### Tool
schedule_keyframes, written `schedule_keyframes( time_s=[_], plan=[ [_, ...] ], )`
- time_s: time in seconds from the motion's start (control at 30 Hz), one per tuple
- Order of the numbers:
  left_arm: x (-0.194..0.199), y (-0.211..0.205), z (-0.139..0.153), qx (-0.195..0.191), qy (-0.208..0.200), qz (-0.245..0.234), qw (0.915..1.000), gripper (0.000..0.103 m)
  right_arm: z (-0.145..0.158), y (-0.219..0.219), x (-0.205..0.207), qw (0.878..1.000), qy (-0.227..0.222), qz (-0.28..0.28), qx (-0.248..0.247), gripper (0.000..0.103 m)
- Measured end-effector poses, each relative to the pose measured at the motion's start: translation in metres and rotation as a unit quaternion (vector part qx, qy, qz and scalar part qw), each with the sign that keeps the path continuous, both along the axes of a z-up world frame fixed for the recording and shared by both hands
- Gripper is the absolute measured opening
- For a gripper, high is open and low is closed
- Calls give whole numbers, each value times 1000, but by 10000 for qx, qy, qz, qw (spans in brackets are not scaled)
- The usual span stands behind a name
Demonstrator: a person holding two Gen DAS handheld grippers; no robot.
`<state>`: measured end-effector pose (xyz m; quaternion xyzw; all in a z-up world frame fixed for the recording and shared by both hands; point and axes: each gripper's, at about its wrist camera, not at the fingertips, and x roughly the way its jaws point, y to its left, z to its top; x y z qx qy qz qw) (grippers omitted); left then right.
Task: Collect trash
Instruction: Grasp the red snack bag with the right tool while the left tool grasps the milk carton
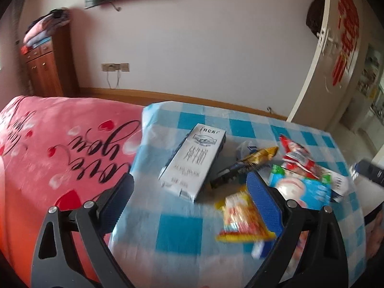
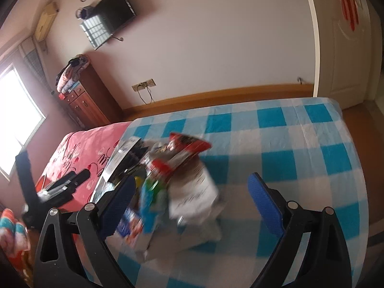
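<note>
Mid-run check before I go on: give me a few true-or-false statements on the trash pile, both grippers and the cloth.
1. The left gripper is open and holds nothing. True.
2. The white milk carton stands upright. False: it lies on its side on the checked cloth.
3. The right gripper is shut on a wrapper. False: its jaws are spread wide, holding nothing.
4. The trash lies on a blue and white checked cloth. True.
5. The yellow snack packet lies on the pink blanket. False: it lies on the checked cloth, near the carton.
</note>
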<state>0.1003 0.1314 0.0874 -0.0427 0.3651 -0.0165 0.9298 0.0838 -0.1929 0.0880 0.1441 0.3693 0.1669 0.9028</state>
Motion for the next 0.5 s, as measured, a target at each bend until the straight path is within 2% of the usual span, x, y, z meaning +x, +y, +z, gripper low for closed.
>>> schedule_keyframes(
  time_s=[0.23,0.33,0.4,0.5],
  plan=[
    [61,-4,-26,-102,290,-441,9986,95,-3,2,75,9968,550,528,240,93],
    [74,-7,-34,22,382,-461,9982,93,-10,12,102,9945,770,690,152,93],
    [83,-8,-38,18,453,-522,9976,88,-15,18,113,9926,892,814,149,93],
    [92,-8,-47,59,584,-547,9968,75,-26,31,127,9881,1170,982,171,93]
  ],
)
